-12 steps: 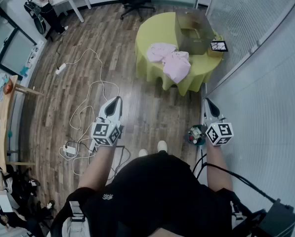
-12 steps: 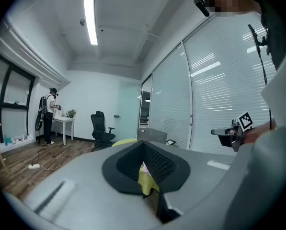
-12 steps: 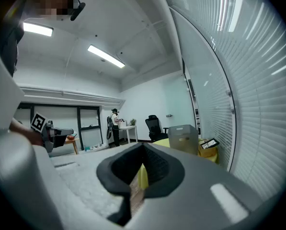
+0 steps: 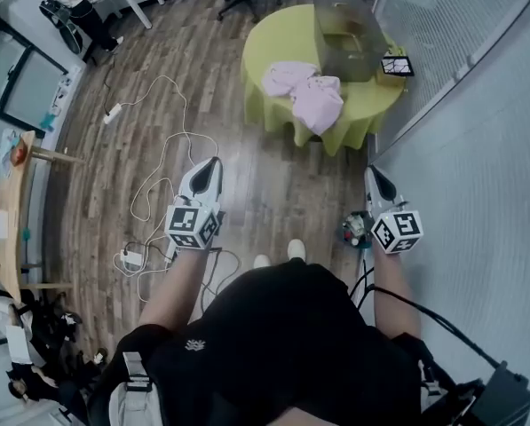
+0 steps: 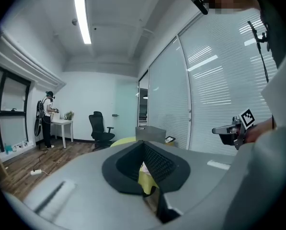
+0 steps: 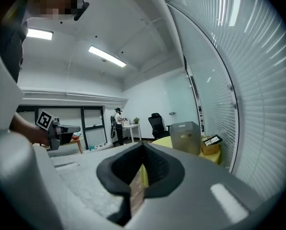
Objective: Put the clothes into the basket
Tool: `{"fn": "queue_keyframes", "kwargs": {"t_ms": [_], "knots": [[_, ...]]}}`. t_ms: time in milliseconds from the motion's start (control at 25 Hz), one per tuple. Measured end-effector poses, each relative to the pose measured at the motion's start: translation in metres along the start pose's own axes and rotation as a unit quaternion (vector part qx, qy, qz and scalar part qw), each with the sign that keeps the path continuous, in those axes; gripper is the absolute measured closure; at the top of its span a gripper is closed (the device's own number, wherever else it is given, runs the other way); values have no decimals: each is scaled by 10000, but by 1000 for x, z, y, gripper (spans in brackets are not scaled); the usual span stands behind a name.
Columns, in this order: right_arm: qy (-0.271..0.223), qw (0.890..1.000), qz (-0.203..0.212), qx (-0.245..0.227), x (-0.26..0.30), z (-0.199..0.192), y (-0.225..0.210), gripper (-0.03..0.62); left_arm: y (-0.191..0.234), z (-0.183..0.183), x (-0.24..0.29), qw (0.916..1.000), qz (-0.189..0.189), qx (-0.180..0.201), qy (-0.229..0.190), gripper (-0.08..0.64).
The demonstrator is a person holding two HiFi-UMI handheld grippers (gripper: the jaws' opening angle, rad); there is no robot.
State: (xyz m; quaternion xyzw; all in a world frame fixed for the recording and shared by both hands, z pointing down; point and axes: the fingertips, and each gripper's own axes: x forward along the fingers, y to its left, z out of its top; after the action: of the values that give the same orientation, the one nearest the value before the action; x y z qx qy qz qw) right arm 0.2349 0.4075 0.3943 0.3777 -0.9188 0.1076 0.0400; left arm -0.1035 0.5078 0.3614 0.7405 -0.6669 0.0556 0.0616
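Little changes in the last half second. The whole head view slides up a touch, with the table (image 4: 273, 47), the power strip (image 4: 131, 258) on the floor and the shoes (image 4: 296, 249) all shifting together, so it reads as a head nod, not an approach. The left gripper (image 4: 213, 167) and right gripper (image 4: 374, 177) keep the same spot relative to the table, out in front of the person, roughly level, pointing to the far side. Both are clenched on nothing. In the left gripper view the fingers (image 5: 158, 163) meet at the tip, with only table and room visible past them. In the right gripper view the fingers (image 6: 157, 169) look the same. The clothes (image 4: 304, 94), a pink heap, lie on the near part of the round yellow-green table, partly hanging over its near edge, in the same shape as before. The basket (image 4: 349, 47) stands just behind them on the far right of the table; can't tell if they touch. Both grippers are well apart from the clothes, with bare wood floor between. Judgement: the task is not started. The person needs to walk up to the table and open the fingers before any grab.
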Motion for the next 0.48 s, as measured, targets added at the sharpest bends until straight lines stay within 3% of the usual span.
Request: {"fn": "queue_keyframes", "kwargs": {"t_ms": [240,360,480], "knots": [[220,9996,42,-167,11,-15,-41,591,-34,13,51,9997,-146,100,-169,554],[272,9996,-41,65,30,-29,-66,591,-43,8,75,9997,-142,81,-162,554],[298,9994,-15,180,43,-25,-63,591,-37,10,76,9997,-146,147,-113,554]]}}
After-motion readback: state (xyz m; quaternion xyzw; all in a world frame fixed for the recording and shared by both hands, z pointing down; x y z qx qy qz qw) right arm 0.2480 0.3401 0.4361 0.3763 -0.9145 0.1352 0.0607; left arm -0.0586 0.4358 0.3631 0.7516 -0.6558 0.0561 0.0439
